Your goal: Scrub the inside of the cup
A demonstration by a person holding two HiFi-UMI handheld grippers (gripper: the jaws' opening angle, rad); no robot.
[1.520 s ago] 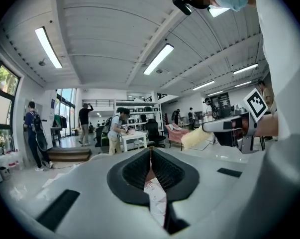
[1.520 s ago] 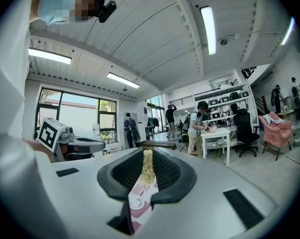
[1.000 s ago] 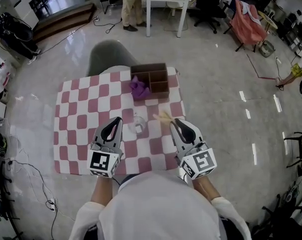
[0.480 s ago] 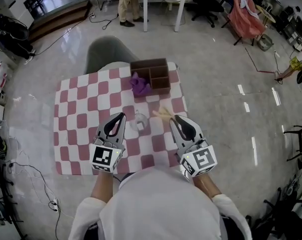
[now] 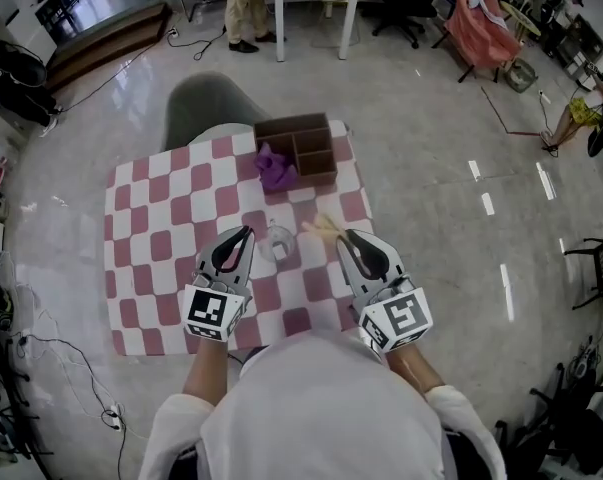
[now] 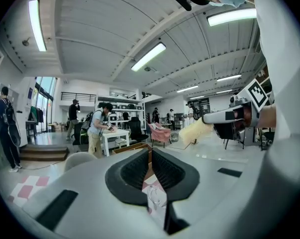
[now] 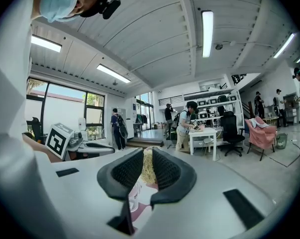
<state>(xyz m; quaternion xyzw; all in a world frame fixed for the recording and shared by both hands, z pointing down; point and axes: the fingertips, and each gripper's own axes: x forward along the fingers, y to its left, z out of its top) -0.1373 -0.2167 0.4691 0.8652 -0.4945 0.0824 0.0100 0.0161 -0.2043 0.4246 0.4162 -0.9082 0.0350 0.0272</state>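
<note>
- Table covering: a soft cloth [image 5: 156, 238] in red and white squares. In the head view its near edge is cut off by the person's white-clad body.
- Cup [image 5: 274, 244]: clear glass, round, standing upright on the cloth. It sits just ahead of the two tools' tips and between them, apart from both.
- Left gripper [image 5: 241, 236]: smooth grey shell, black ribbed pads, and a cube with a square marker at the rear. Its own view shows the pads pressed together with only a slit between them and nothing clamped.
- Through that slit, part of the glass cup [image 6: 156, 195] is visible low on the checked cloth. Most of it is masked by the pads.
- Right gripper [image 5: 347, 238]: same build. Its jaws pinch a pale yellow scrubber [image 5: 324, 230], which juts forward past the tips, to the right of the cup.
- Right gripper view: the scrubber [image 7: 148, 171] reads as coarse, stringy fibre filling the gap between the pads. The head view is too small to show this texture.
- Left gripper view: this alone shows the scrubber [image 6: 194, 132] side-on, as a long tapering bundle.
- Far edge of the cloth: a brown wooden box [image 5: 316, 146] with compartments. A crumpled purple rag [image 5: 277, 171] lies at its left side.
- Not determinable: whether the cup holds anything, and how the scrubber's gripped end is shaped, since the pads hide it.
</note>
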